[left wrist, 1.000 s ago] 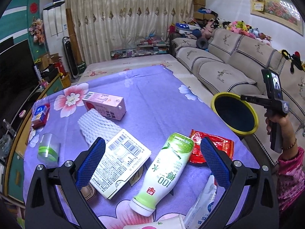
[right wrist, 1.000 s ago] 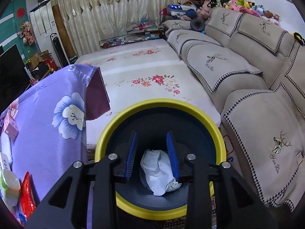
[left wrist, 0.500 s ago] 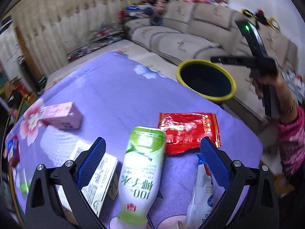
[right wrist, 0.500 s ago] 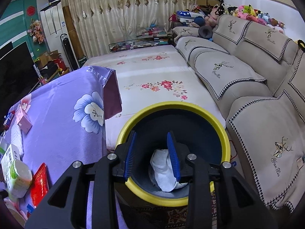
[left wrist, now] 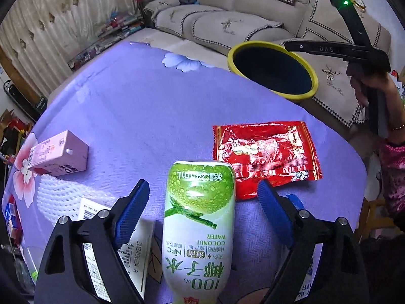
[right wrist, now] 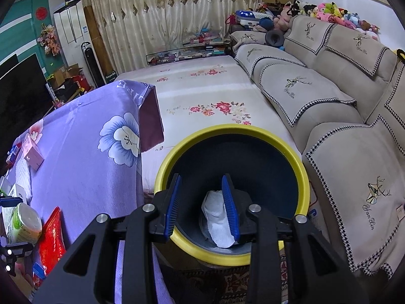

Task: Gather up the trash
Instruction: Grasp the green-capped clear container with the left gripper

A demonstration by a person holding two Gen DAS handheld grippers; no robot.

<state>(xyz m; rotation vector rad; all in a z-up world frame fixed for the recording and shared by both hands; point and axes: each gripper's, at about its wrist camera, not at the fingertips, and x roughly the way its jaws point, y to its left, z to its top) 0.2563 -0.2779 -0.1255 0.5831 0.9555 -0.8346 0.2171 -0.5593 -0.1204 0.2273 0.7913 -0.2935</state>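
My left gripper [left wrist: 202, 190] is open and low over the purple tablecloth, its blue pads on either side of a lying green and white coconut water bottle [left wrist: 197, 223] without touching it. A red snack wrapper [left wrist: 263, 152] lies just beyond the bottle. The yellow-rimmed bin [left wrist: 272, 69] stands past the table's far right edge. My right gripper [right wrist: 201, 187] is open and empty above that bin [right wrist: 302, 174], where a crumpled white tissue [right wrist: 216, 217] lies inside. The bottle [right wrist: 22, 224] and wrapper [right wrist: 52, 238] show at the lower left there.
A pink carton [left wrist: 59, 154], white foam netting [left wrist: 58, 197] and a white barcode box [left wrist: 131, 250] lie left of the bottle. A white pouch [left wrist: 307, 278] lies at the lower right. A beige sofa [right wrist: 329, 96] stands behind the bin.
My left gripper has moved forward and down so that the bottle now lies between its pads. My right gripper has drawn back and up from the bin; the tissue stays inside.
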